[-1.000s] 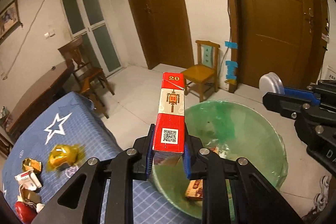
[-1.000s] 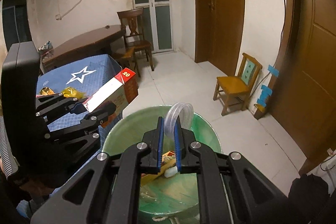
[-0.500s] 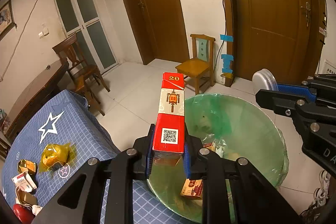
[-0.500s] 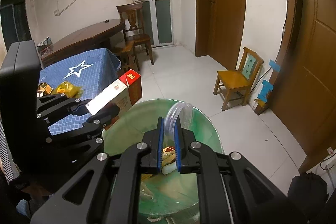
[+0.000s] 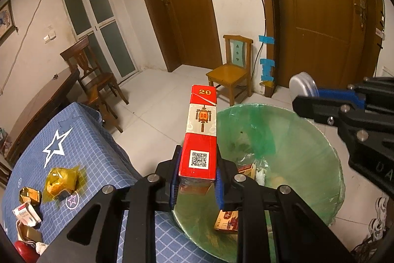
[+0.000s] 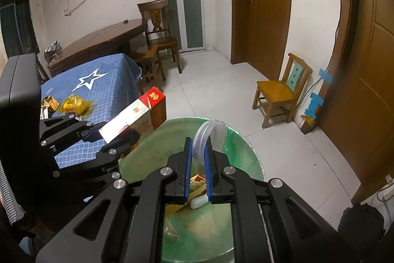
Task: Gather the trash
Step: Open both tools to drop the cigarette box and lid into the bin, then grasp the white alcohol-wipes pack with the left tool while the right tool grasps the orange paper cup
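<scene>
My left gripper [image 5: 197,174] is shut on a long red and white carton [image 5: 200,132] marked 20, held over the near rim of a green-lined trash bin [image 5: 283,139]. The carton [image 6: 138,115] and left gripper [image 6: 108,139] also show in the right wrist view, at the bin's left edge. My right gripper [image 6: 197,171] is shut on a clear plastic lid [image 6: 209,137] held on edge over the bin [image 6: 241,154]. The right gripper [image 5: 320,100] and lid [image 5: 301,86] show above the bin's far right rim. Boxes and wrappers lie in the bin.
A table with a blue star cloth [image 5: 64,147] stands left of the bin, with a yellow wrapper [image 5: 61,181], small boxes [image 5: 27,203] and other scraps. A small wooden chair [image 5: 231,73] stands by the wall behind. A dark wooden table [image 6: 98,41] and chair stand further back.
Both grippers have moved a little further over the bin with their loads still held. The table and its scraps have slid left in the left view.
</scene>
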`<control>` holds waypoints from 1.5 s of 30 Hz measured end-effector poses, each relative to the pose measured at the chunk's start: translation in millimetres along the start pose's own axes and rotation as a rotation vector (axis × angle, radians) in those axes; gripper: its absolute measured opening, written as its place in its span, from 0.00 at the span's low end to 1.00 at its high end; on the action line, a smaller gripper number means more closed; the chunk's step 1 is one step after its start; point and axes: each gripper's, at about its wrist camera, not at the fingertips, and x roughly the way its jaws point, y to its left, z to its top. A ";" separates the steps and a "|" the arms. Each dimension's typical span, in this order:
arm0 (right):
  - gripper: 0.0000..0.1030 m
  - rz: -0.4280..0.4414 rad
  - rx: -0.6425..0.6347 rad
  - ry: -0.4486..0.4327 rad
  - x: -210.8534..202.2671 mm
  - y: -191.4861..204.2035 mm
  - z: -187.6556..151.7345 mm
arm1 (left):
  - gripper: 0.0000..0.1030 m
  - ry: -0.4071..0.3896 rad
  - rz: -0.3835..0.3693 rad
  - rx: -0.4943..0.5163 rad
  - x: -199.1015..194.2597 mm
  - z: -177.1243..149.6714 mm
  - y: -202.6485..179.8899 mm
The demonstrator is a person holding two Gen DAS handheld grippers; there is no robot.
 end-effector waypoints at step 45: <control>0.16 0.260 -0.075 -0.201 -42.9 121.8 -24.7 | 0.58 -0.083 0.273 -0.455 -151.5 -144.9 164.5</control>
